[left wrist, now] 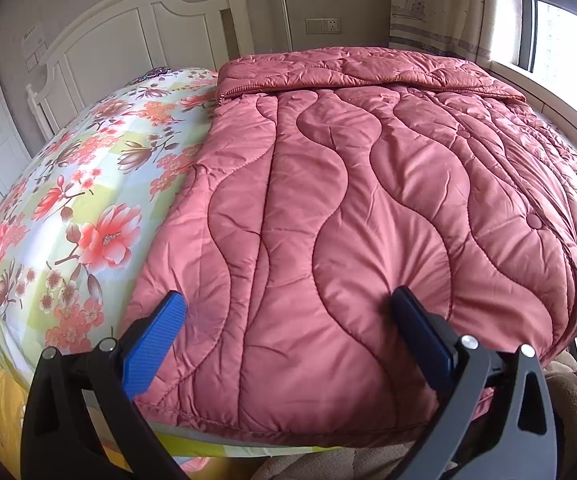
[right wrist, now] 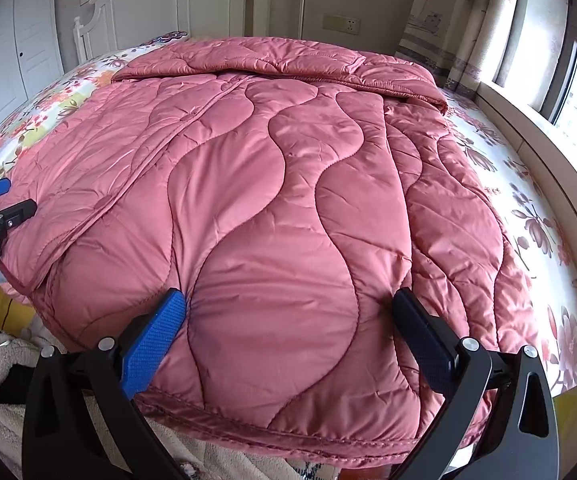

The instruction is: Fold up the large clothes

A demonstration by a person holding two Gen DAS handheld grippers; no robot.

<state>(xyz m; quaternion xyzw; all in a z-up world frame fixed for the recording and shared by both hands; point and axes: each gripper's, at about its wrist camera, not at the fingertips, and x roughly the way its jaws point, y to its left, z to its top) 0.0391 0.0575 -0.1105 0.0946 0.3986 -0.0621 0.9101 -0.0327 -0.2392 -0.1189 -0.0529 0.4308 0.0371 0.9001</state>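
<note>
The pink quilted coat [right wrist: 272,200] lies spread flat on the bed [left wrist: 68,208], covering most of the floral sheet, with its hem at the near edge of the bed, closest to both cameras. At the far end of the coat, toward the white headboard [left wrist: 136,28], a padded section (sleeves or hood, I cannot tell which) is already turned over and lies across the top of the body. In the right wrist view, a side of the coat toward the window also seems doubled inward, showing as a layered edge running down the coat. So I judge the folding to be partly done: the loose upper parts are tucked in and the coat forms a rough rectangle, but it is still at full length and has not been halved or stacked.

The left hand-held gripper [left wrist: 288,312] hangs over the hem with its fingers spread wide, holding nothing. The right hand-held gripper [right wrist: 288,312] is likewise spread wide above the hem, nearer the window side of the coat, and empty.

What remains, as I read it, is to take the hem at two points and carry it up toward the headboard end, then perhaps one more fold to make a compact bundle.
</note>
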